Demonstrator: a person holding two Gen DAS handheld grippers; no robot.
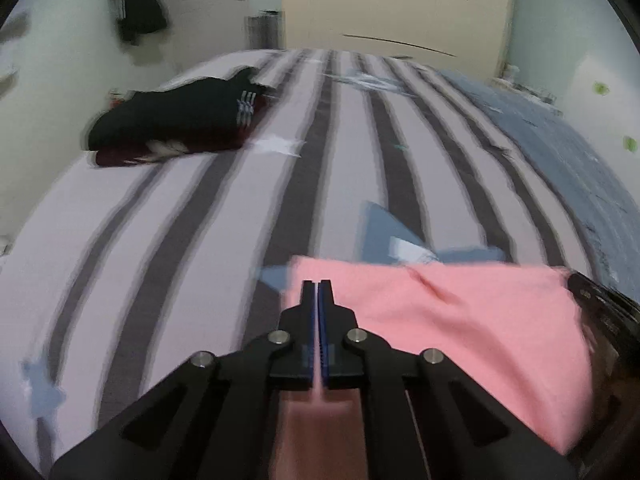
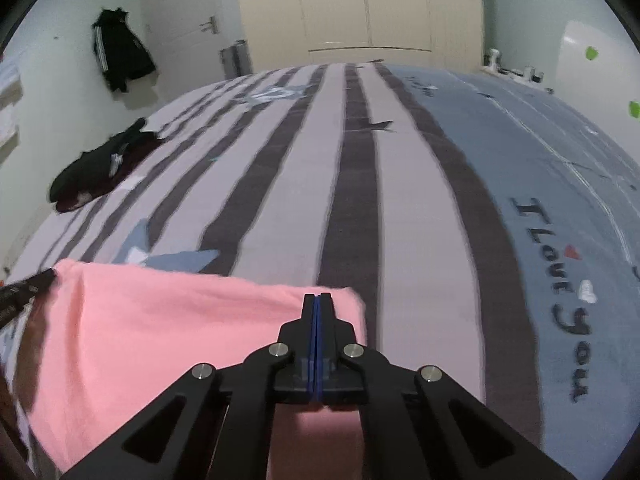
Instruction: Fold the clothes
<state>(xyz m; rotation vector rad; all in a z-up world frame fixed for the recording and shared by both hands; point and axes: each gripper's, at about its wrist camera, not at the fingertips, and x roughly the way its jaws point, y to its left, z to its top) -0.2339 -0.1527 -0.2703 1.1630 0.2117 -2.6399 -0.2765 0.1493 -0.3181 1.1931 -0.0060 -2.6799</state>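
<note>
A pink garment (image 1: pixel 460 320) is stretched between my two grippers just above the striped bed cover (image 1: pixel 200 220). My left gripper (image 1: pixel 318 283) is shut on the garment's left top corner, and pink cloth shows in the slit between its blue pads. In the right wrist view my right gripper (image 2: pixel 317 297) is shut on the right top corner of the pink garment (image 2: pixel 160 340). The cloth runs taut along its top edge and hangs down below both grippers. Each gripper shows as a dark shape at the edge of the other's view.
A stack of folded dark clothes (image 1: pixel 172 124) lies at the bed's far left edge (image 2: pixel 96 168). The cover's right part is blue with lettering (image 2: pixel 560 280). Beyond the bed are a cream wardrobe (image 2: pixel 360 8), a door, and a black jacket (image 2: pixel 120 56) hanging on the wall.
</note>
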